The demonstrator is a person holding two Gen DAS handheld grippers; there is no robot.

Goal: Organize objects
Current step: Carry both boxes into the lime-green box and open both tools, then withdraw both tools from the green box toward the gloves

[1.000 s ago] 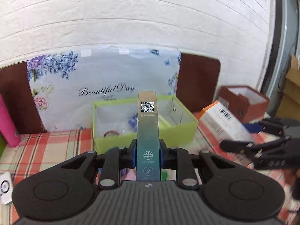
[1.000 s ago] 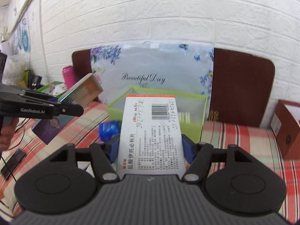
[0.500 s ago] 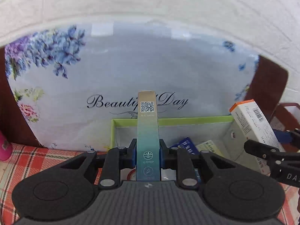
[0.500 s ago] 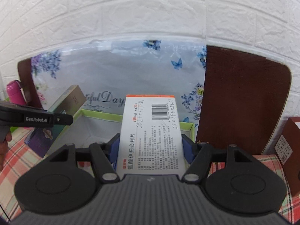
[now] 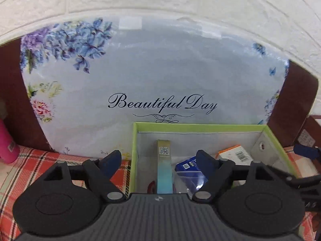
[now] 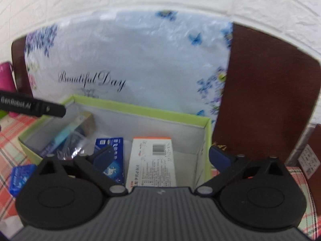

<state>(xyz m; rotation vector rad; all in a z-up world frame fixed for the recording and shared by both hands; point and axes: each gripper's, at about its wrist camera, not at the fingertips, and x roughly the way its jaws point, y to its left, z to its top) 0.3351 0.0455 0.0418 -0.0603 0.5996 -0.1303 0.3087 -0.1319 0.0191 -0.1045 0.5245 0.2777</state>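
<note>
A green-rimmed open box (image 5: 198,126) (image 6: 140,110) stands against a floral "Beautiful Day" bag. My left gripper (image 5: 160,158) hovers over its left part, jaws opening wide; the slim teal-and-gold box (image 5: 164,170) lies free between them, inside the green box, touched by neither pad. My right gripper (image 6: 162,154) is over the box's right part, jaws opening too; the white medicine box with an orange edge (image 6: 152,160) rests inside, clear of both pads. A blue packet (image 6: 112,156) (image 5: 188,164) lies between the two boxes. The left gripper's finger (image 6: 34,106) shows at the right wrist view's left edge.
The floral bag (image 5: 160,80) and a brown board (image 6: 264,100) stand behind the box against the white brick wall. A pink bottle (image 5: 8,146) stands at far left. A small blue packet (image 6: 19,178) lies on the checked cloth (image 5: 30,170). A brown box (image 6: 313,156) is at right.
Both grippers moved forward and down over the green box, then their jaws spread. The slim teal box and the white medicine box were let go and now lie inside it.
</note>
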